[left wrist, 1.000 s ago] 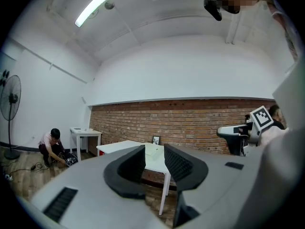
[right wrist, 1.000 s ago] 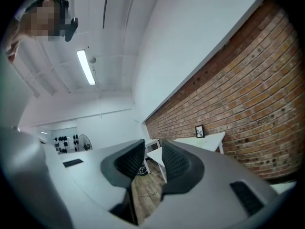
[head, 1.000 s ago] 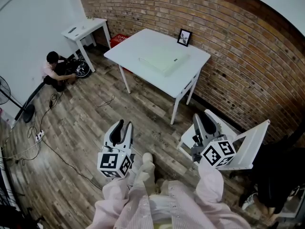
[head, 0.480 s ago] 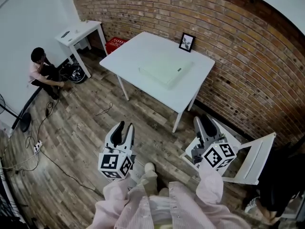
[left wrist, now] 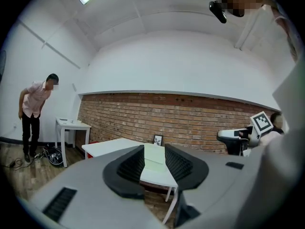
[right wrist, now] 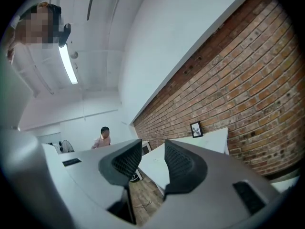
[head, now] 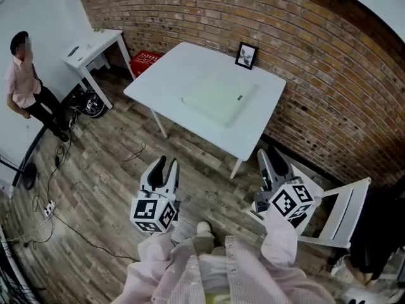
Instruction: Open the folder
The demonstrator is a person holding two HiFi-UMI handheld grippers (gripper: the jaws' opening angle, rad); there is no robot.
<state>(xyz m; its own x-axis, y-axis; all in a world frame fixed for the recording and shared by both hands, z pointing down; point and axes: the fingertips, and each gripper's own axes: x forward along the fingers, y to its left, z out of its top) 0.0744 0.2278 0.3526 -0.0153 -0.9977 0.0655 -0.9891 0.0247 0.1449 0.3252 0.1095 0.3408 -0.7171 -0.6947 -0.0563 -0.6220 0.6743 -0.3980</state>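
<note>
A brick wall (head: 304, 37) runs along the far side of the room, above a wooden floor (head: 95, 170) with loose cables at the left. The white table (head: 158, 81) stands out from that wall, well apart from both grippers. A person (head: 25, 87) stands at the far left by a small side table (head: 88, 46), and a white chair (head: 338, 204) sits just right of the right gripper (head: 268, 152). The folder (head: 218, 99), pale green and closed, lies flat towards the right of the table's middle, with a small dark label near its right edge. The left gripper (head: 165, 164) and the right one are both released, their jaws having just been opening, with nothing between either pair. A small picture frame (head: 246, 55) stands at the table's far edge, near the folder. From here, 3 things could spoil the task. The right gripper could clip the chair on the way in. A jaw could shove the light folder across the smooth top towards the frame. A pinch could also take both covers instead of 1.
</note>
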